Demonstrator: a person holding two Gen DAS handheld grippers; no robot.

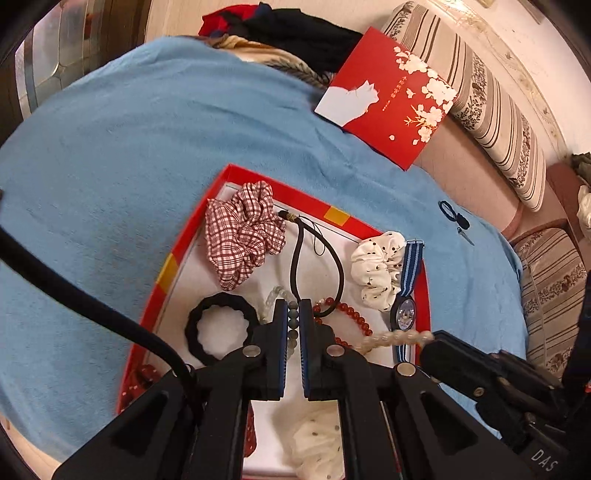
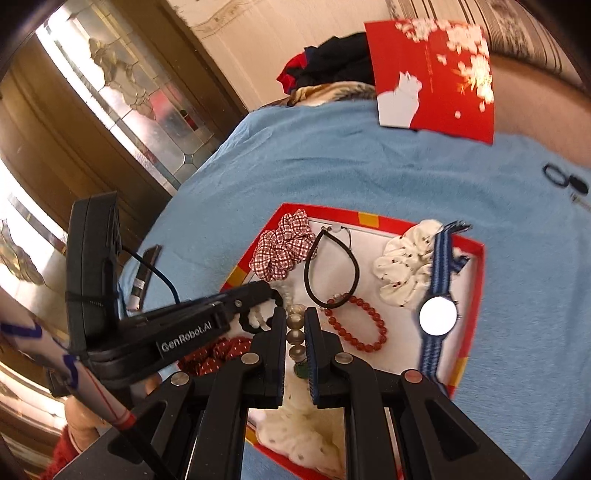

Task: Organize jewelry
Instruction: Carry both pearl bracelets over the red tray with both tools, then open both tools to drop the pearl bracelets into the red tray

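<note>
A red-rimmed white box tray [image 1: 325,212] [image 2: 476,266] lies on a blue towel and holds jewelry and hair ties. My left gripper [image 1: 293,306] is shut on a pale grey-green bead bracelet [image 1: 293,321] inside the tray. My right gripper [image 2: 295,314] is shut on a cream pearl bracelet [image 2: 295,336], which also shows in the left wrist view [image 1: 391,338]. Beside them lie a red bead bracelet [image 2: 365,325] [image 1: 354,317], a black cord loop [image 1: 317,266] [image 2: 332,269], a blue-strap watch [image 2: 437,314] [image 1: 404,314] and a black wavy ring [image 1: 219,328].
Plaid [image 1: 242,236] [image 2: 282,247], white dotted [image 1: 376,273] [image 2: 406,269] and cream [image 2: 299,432] scrunchies share the tray. The red box lid [image 1: 391,107] [image 2: 436,77] leans at the towel's far edge. A small black hair tie [image 1: 448,210] [image 2: 557,175] lies on the towel. Clothes [image 1: 288,33] are piled behind.
</note>
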